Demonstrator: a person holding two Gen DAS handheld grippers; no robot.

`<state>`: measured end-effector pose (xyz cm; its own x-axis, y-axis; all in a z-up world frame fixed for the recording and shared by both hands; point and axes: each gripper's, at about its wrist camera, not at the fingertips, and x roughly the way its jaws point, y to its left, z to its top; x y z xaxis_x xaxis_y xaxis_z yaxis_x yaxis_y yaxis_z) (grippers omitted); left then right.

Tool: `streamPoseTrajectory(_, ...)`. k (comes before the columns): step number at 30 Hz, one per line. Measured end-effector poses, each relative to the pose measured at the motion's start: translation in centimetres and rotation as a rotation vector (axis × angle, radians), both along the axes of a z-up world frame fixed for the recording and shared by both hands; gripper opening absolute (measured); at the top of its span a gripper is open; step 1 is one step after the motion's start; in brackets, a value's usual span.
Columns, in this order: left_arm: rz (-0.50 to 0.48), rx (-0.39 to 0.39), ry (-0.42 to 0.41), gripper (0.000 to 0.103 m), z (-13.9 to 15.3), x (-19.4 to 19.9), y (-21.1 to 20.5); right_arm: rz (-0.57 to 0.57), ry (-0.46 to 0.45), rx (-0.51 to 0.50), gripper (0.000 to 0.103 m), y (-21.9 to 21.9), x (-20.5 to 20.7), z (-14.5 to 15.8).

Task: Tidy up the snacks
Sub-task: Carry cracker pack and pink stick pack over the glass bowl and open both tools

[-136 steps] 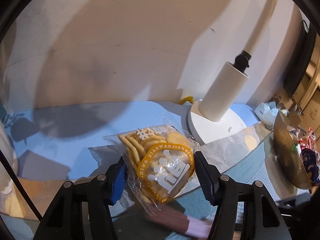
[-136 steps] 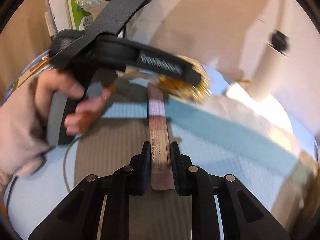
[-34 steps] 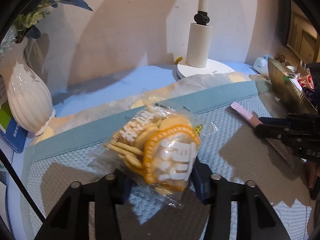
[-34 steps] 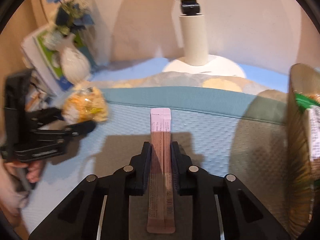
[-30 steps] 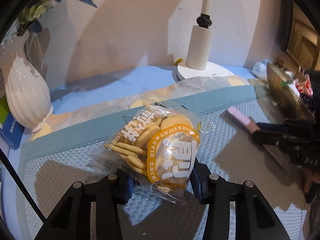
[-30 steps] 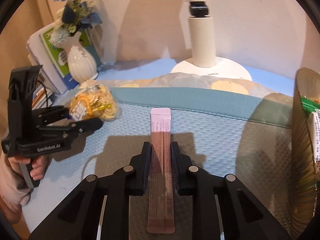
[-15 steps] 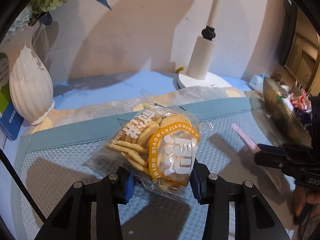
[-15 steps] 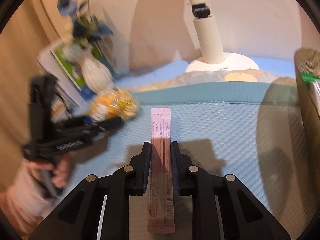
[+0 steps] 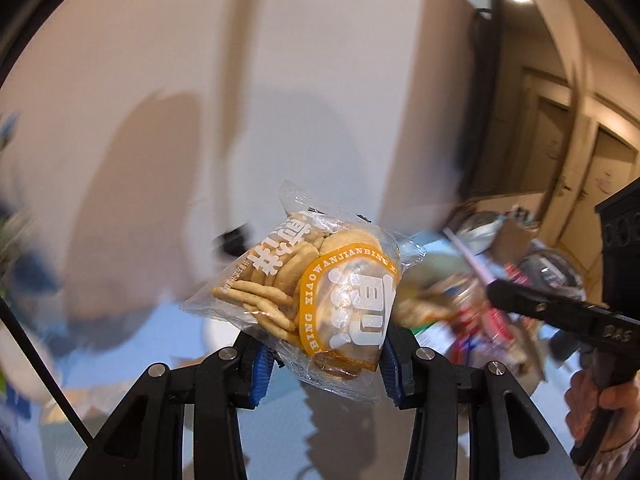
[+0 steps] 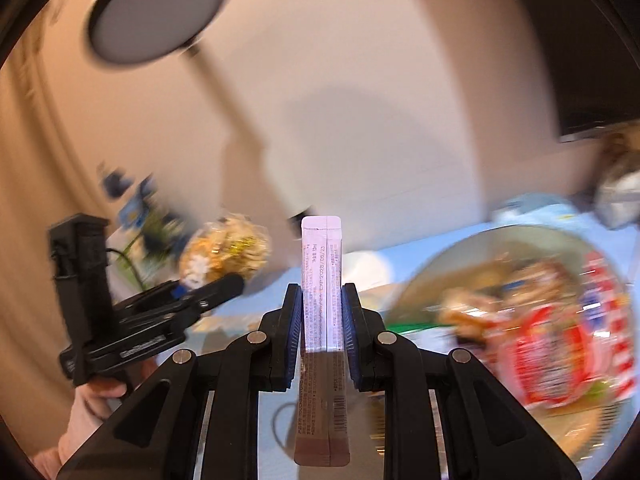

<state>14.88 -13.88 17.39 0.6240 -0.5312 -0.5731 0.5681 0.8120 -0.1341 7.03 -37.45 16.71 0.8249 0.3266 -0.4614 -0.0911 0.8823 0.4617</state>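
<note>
Aloft, the clear crinkly packet of round yellow biscuits (image 9: 316, 292) is clamped by the left gripper (image 9: 324, 364); the slim pink sachet stick (image 10: 322, 280) is pinched by the right gripper (image 10: 322, 320). Both are best released low inside the round snack-filled bowl (image 10: 448, 256), one gripper at a time, so collisions are avoided.

Right gripper (image 10: 322, 320): jaws clamped on pink stick packet (image 10: 321, 280), upright, end w/ barcode toward camera. Left gripper (image 10: 224, 280), lower left: holds cookie bag (image 10: 224, 256), hand (image 10: 86, 404) on grip. Bowl (image 10: 420, 276) at right, blurred, w/ red-white snack packs (image 10: 560, 344). Round lamp head (image 10: 156, 8) top left.
</note>
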Motion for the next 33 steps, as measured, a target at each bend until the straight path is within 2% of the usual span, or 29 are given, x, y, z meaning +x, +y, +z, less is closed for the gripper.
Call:
streamPoseTrajectory(5, -0.084, -0.010, 0.073, 0.043, -1.0, 2.1, -8.2, -0.133, 0.071, 0.008, 0.021, -4.0, 0.3, -1.0)
streamPoseTrajectory(6, -0.101, -0.008, 0.099, 0.047, -1.6, 2.6, -9.5, -0.157, 0.086, 0.018, 0.023, -4.7, 0.2, -1.3)
streamPoseTrajectory(7, -0.115, 0.001, 0.137, 0.052, -2.3, 3.0, -10.8, -0.173, 0.099, 0.039, 0.042, -5.5, 0.2, -1.7)
streamPoseTrajectory(8, -0.133, 0.013, 0.185, 0.068, -3.0, 3.7, -12.3, -0.185, 0.111, 0.065, 0.060, -6.2, 0.2, -2.1)
streamPoseTrajectory(9, -0.133, 0.022, 0.198, 0.081, -3.2, 3.7, -12.8, -0.199, 0.116, 0.089, 0.087, -6.8, 0.0, -2.4)
streamPoseTrajectory(11, -0.107, 0.026, 0.182, 0.090, -3.1, 3.8, -13.4, -0.257, 0.105, 0.098, 0.088, -8.1, -1.1, -2.5)
streamPoseTrajectory(13, -0.094, 0.039, 0.156, 0.095, -2.9, 3.5, -13.4, -0.249, 0.105, 0.112, 0.088, -8.9, -1.6, -2.4)
streamPoseTrajectory(19, -0.053, 0.092, 0.130, 0.096, -2.3, 2.4, -12.3, -0.224, 0.122, 0.078, 0.088, -8.8, -1.8, -1.3)
streamPoseTrajectory(23, 0.027, 0.136, 0.129, 0.096, -1.6, 1.2, -10.6, -0.169, 0.136, 0.047, 0.089, -7.7, -2.0, -0.9)
streamPoseTrajectory(26, 0.124, 0.165, 0.113, 0.096, -1.2, -0.8, -8.7, -0.110, 0.143, -0.010, 0.090, -6.7, -2.3, -0.7)
streamPoseTrajectory(28, 0.177, 0.177, 0.110, 0.096, -1.3, -2.1, -7.6, -0.075, 0.140, -0.084, 0.090, -6.0, -2.8, -0.8)
streamPoseTrajectory(33, 0.266, 0.156, 0.159, 0.096, -3.3, -5.8, -5.3, -0.023, 0.117, -0.269, 0.092, -4.3, -4.9, -2.4)
